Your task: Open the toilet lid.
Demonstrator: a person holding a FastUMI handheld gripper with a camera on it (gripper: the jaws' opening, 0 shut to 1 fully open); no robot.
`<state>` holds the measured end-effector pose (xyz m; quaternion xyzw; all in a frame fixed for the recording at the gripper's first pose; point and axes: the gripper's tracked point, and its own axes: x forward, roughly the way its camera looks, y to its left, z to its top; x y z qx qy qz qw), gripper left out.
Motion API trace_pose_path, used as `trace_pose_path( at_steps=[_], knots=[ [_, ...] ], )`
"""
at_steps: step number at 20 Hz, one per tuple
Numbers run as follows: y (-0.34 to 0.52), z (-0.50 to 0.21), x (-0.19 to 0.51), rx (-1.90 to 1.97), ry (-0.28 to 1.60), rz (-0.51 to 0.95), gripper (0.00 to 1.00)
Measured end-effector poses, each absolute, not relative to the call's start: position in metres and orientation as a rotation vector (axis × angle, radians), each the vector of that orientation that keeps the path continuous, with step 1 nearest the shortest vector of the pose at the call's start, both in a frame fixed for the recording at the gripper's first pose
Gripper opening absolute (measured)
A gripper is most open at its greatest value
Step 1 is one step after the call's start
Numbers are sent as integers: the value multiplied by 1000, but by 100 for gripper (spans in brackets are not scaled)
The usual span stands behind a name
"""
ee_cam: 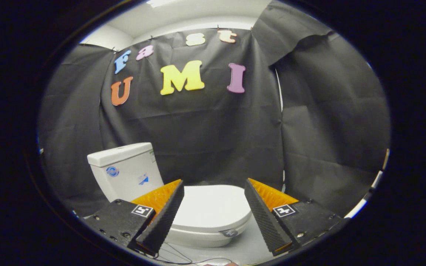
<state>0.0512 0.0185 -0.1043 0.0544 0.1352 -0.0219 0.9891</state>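
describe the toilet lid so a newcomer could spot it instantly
Start at the white toilet tank standing against the black cloth wall. The lid lies closed just in front of it, seen between the open gripper's fingers. Unlike the boxy upright tank, it is a flat, smooth oval.

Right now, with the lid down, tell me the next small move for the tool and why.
Probably ease the tool forward and down toward the front lip of the closed white plastic toilet lid. Its fingers stand open and apart, touching nothing, and the lid lies flat on the bowl, seen between and beyond them. The white ceramic tank sits behind, so lifting must start at the near edge.
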Motion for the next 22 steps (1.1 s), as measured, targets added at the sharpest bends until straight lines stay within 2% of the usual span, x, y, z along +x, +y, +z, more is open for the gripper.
trace_pose_path(
  at_steps=[14,22],
  knots=[
    [-14,-257,86,403,582,-128,100],
    [-25,-327,80,621,782,-184,99]
  ],
)
